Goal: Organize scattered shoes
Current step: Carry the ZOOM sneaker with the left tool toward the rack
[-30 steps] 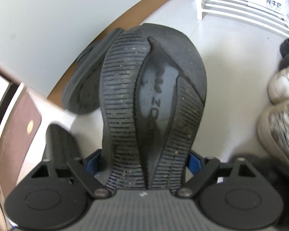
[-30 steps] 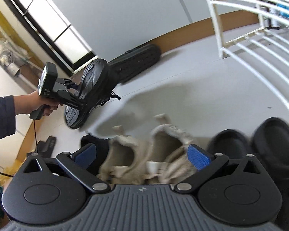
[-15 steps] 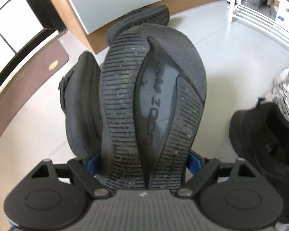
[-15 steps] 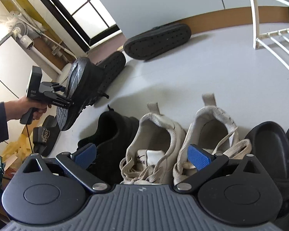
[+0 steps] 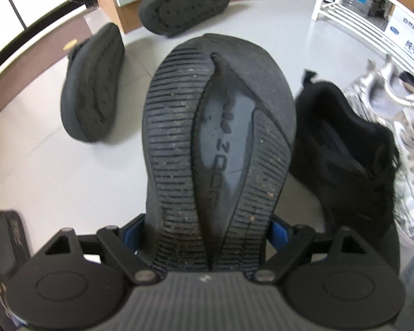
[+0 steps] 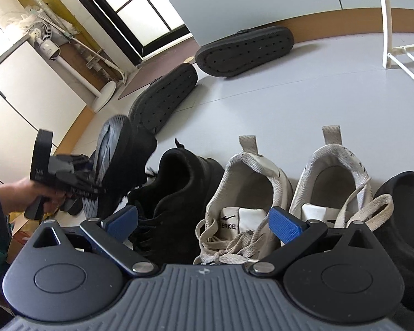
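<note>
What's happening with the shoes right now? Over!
Left gripper clamped on black sneaker, sole up. Right gripper open, empty, above white sneakers. Mate black sneaker on floor beside them. Nothing blocking.

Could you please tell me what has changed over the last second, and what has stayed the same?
The left gripper has carried the black sneaker over beside its mate in the row. It stays clamped, sole toward the camera. The right gripper remains open and empty above the white sneakers.
</note>
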`<state>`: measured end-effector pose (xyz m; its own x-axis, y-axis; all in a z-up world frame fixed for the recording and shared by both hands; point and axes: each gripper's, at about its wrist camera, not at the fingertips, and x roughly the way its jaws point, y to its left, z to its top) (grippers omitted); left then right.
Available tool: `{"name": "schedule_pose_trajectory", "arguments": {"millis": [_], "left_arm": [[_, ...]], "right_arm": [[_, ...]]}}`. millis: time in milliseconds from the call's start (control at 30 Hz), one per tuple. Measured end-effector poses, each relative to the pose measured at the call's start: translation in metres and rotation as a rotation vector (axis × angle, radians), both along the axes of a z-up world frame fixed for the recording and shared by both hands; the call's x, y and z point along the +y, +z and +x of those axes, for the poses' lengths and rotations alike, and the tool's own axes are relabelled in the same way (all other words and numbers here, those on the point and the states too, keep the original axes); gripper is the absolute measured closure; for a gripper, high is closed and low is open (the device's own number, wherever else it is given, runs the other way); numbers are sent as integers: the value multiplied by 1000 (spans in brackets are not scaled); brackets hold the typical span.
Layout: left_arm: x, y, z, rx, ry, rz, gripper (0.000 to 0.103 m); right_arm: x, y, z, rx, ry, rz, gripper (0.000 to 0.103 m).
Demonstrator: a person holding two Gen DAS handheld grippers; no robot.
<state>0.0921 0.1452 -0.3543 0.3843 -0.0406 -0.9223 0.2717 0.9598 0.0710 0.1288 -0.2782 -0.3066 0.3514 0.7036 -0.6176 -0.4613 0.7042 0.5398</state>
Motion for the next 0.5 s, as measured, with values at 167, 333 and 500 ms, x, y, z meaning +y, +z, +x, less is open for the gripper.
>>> {"name": "schedule_pose_trajectory", "arguments": {"millis": [167,333,500], "left_arm": [[-13,0,-13,43,-1,-14,14],[-14,-12,-15,63,19,-44,14],[-14,-16,-12,20,-6,11,8]], "right_arm": [[-1,0,-1,4,-4,3,0],[2,-2,-1,14,5,1,0],[2,-4,-2,19,11,-9,0]]}}
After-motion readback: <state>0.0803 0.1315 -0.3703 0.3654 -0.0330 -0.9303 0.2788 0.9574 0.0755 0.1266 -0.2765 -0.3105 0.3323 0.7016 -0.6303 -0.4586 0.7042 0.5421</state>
